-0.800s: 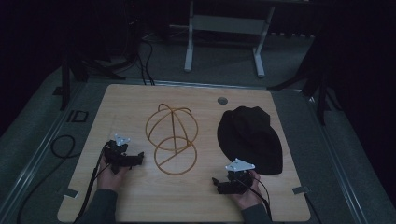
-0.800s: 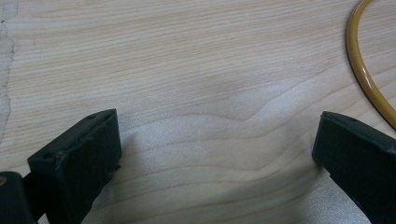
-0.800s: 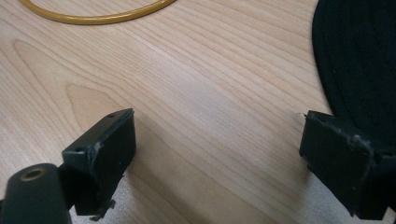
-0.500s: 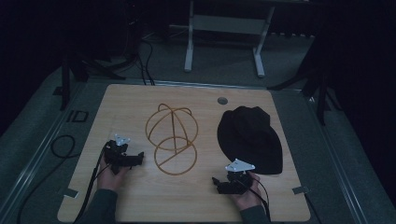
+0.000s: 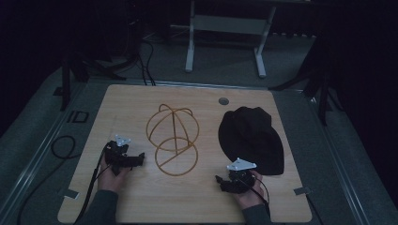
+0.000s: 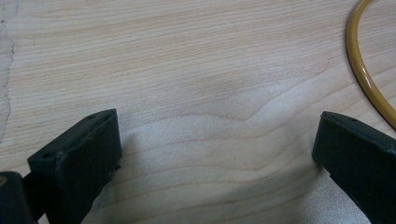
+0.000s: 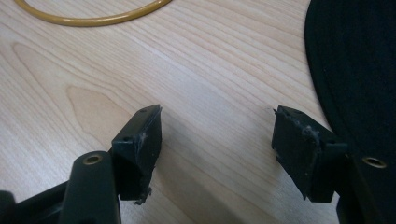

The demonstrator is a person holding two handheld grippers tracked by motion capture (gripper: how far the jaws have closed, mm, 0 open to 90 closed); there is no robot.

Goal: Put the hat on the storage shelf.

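A yellow wire hat stand (image 5: 172, 140), a domed cage over a flat ring, stands mid-table. To its right lies a black hat (image 5: 251, 138). My left gripper (image 5: 136, 159) rests low near the table's left front, just left of the stand's ring. In the left gripper view it (image 6: 217, 128) is open over bare wood, with the yellow ring (image 6: 364, 70) ahead to the right. My right gripper (image 5: 224, 182) sits at the front right by the hat's near brim. It (image 7: 217, 116) is open with nothing between the jaws, the hat (image 7: 359, 60) beside its right jaw and the ring (image 7: 93, 18) farther off.
The wooden table (image 5: 141, 103) has a round cable hole (image 5: 224, 101) near its far edge. A white metal frame (image 5: 225, 23) stands on the floor beyond it. Cables (image 5: 61, 147) loop on the floor at the left. Tape patches mark the front corners.
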